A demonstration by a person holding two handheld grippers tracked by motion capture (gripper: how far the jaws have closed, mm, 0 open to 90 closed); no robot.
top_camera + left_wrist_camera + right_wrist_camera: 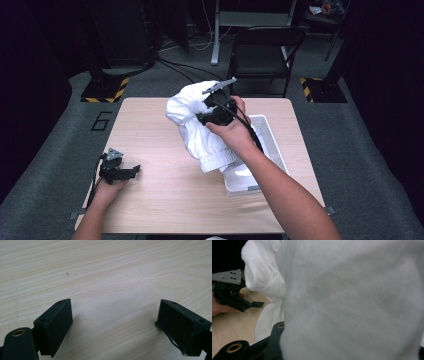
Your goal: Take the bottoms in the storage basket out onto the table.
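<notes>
A white cloth garment (200, 137) hangs bunched above the middle of the wooden table (165, 200). My right gripper (205, 116) is buried in its upper part and shut on it. In the right gripper view the cloth (352, 297) drapes over both jaws; just the left jaw's base shows at the bottom. My left gripper (134, 170) rests on the table at the near left, a hand behind it. Its jaws stand wide apart, and my left gripper (115, 322) has bare wood between them. The right gripper view shows the left gripper (234, 297) lying farther off.
A white plastic bin (274, 145) sits on the table's right side, partly under the garment and my right forearm. Beyond the far edge stand a black folding chair (265, 50) and a stand base with yellow-black tape (105, 90).
</notes>
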